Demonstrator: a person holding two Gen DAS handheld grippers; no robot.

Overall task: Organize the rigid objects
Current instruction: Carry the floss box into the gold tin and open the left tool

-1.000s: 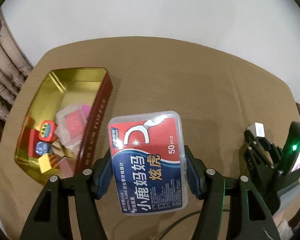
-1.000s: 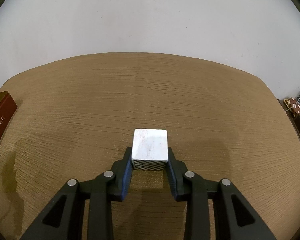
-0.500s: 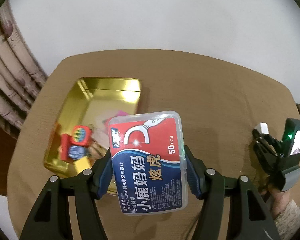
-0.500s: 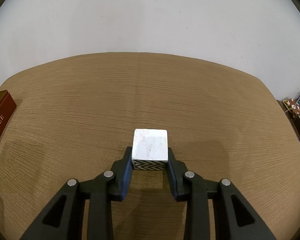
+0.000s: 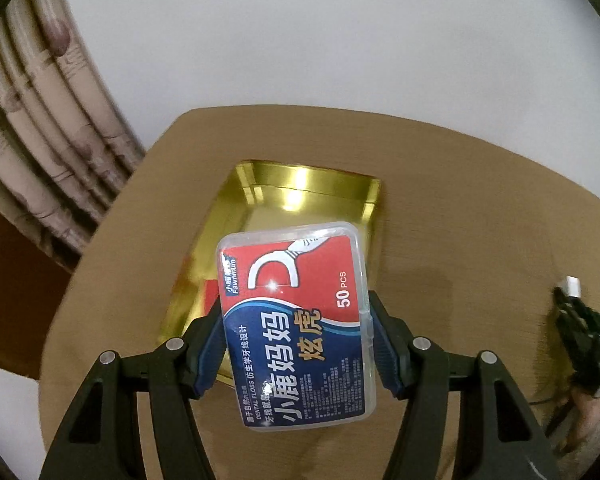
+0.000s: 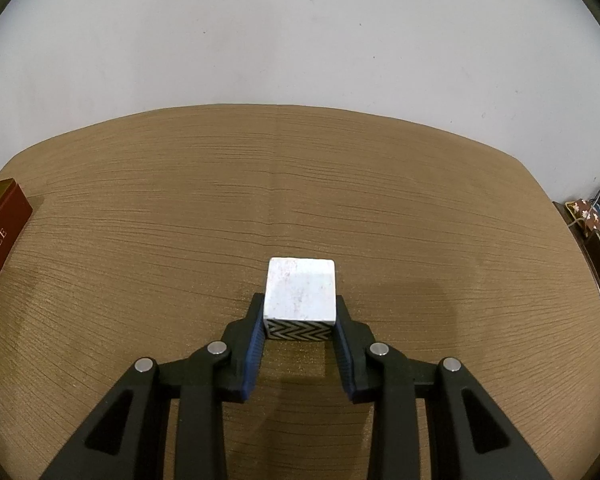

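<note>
A tan wood-grain worktop [image 6: 260,208] stands against a white wall. The left tongs [image 5: 296,344] grip a clear plastic dental-floss box [image 5: 296,328] above a shiny gold tin [image 5: 300,200]. The right tongs [image 6: 300,332] clamp a white chevron-sided cube [image 6: 300,296] between their blue pads.

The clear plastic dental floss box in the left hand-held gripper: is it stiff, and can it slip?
The dental floss box probably stays stiff: its flat sides show no bending between the left hand-held gripper pads. Its glossy plastic may slip if squeezed lightly. It sits tilted, so it might twist further.
</note>
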